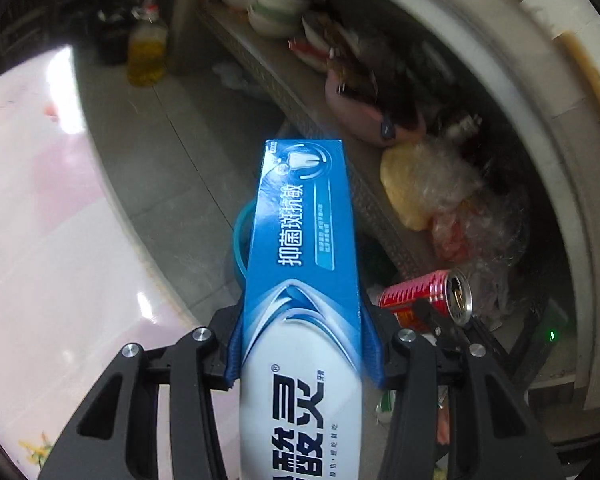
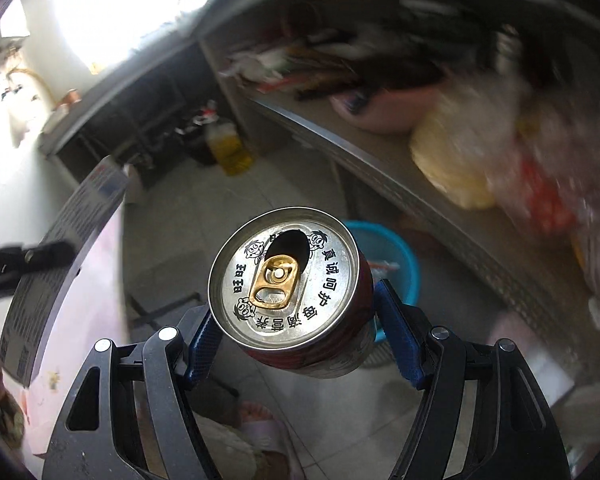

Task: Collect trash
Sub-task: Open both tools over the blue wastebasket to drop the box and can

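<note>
My left gripper (image 1: 302, 344) is shut on a long blue and white toothpaste box (image 1: 300, 240), which sticks out forward between the blue pads (image 1: 236, 344). Behind the box the rim of a blue bin (image 1: 239, 240) shows on the floor. To the right, a red drink can (image 1: 428, 294) is carried by the other gripper. In the right wrist view my right gripper (image 2: 296, 324) is shut on that red can (image 2: 284, 276), its opened silver top facing the camera. The blue bin (image 2: 396, 260) stands just beyond the can. The toothpaste box (image 2: 64, 240) shows at the left edge.
A low shelf (image 1: 300, 92) runs along the right, crowded with bowls, a pink basin (image 1: 364, 120) and plastic bags (image 1: 432, 184). A yellow oil bottle (image 1: 146, 52) stands on the grey tiled floor. A pink-clothed table (image 1: 40, 220) lies to the left. A slippered foot (image 2: 260, 428) is below.
</note>
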